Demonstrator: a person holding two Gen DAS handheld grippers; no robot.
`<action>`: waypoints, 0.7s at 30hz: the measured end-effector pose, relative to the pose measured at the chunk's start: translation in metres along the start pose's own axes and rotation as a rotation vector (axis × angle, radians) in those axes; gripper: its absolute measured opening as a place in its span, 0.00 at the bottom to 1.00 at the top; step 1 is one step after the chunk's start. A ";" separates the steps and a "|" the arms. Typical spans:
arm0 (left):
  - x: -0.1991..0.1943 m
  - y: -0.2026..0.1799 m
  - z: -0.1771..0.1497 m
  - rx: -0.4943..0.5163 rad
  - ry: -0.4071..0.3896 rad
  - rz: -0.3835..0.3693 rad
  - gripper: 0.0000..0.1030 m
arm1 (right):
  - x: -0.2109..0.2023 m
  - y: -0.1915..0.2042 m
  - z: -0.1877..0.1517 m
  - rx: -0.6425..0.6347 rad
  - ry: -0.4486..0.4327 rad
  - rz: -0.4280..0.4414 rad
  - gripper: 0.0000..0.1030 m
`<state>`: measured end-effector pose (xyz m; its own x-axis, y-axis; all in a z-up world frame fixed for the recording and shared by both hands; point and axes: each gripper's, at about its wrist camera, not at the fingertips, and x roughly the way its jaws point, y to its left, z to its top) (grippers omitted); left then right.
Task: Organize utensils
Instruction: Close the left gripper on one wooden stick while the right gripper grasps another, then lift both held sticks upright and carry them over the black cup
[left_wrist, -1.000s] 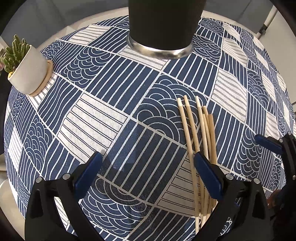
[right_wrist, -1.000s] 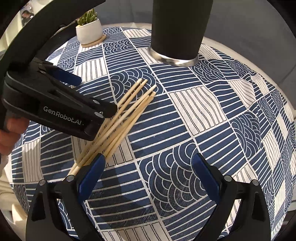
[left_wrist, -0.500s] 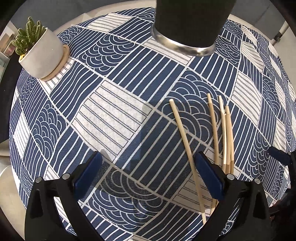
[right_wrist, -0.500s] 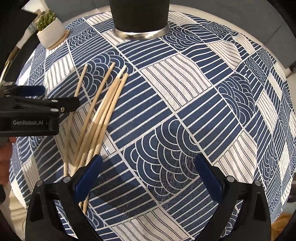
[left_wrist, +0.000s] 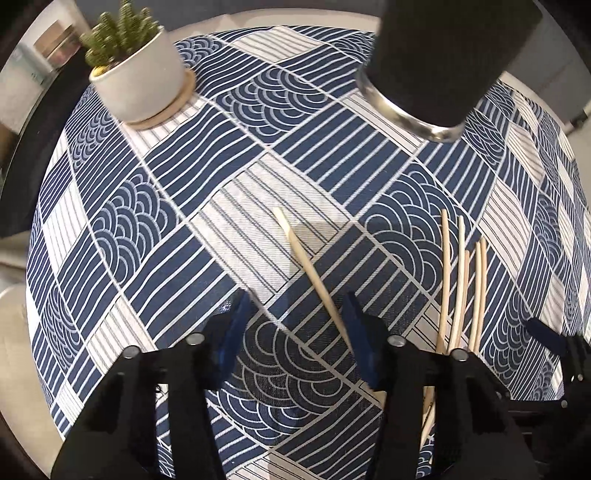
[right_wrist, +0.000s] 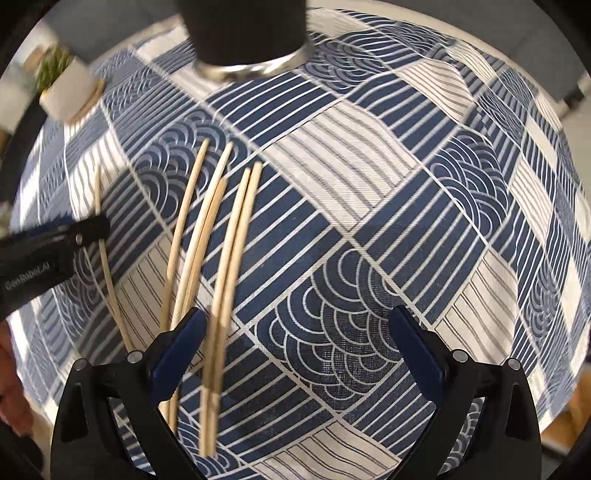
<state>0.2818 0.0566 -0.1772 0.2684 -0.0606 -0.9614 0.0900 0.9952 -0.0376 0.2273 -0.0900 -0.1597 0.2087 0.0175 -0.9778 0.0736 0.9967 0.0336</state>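
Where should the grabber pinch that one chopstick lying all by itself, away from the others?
Probably near the thick end of the lone chopstick, coming straight down from above. It lies flat on the tablecloth, thin and apart from the five other chopsticks, so one finger can go on each long side. The left gripper already straddles that end, its jaws closing, with the stick close to one finger.

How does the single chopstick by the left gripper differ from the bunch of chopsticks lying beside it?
The single chopstick lies apart and slanted, while the bunch of chopsticks fans out nearly parallel. The single one runs between the closing pads of the left gripper, near its right pad; the bunch sits outside them, with two sticks passing between the open pads of the right gripper. Both are pale wood on the patterned tablecloth.
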 end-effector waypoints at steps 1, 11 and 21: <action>-0.001 0.000 -0.001 0.000 -0.002 0.002 0.46 | -0.001 -0.001 0.000 -0.007 -0.004 0.003 0.91; -0.009 -0.015 -0.007 -0.004 0.012 -0.005 0.20 | -0.009 -0.001 0.001 -0.001 -0.047 0.003 0.66; -0.002 0.005 0.009 0.023 0.049 -0.016 0.06 | -0.015 -0.013 0.001 0.047 -0.039 0.044 0.52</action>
<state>0.2902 0.0611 -0.1727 0.2194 -0.0720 -0.9730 0.1159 0.9921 -0.0473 0.2240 -0.1030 -0.1454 0.2501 0.0569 -0.9666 0.1095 0.9902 0.0867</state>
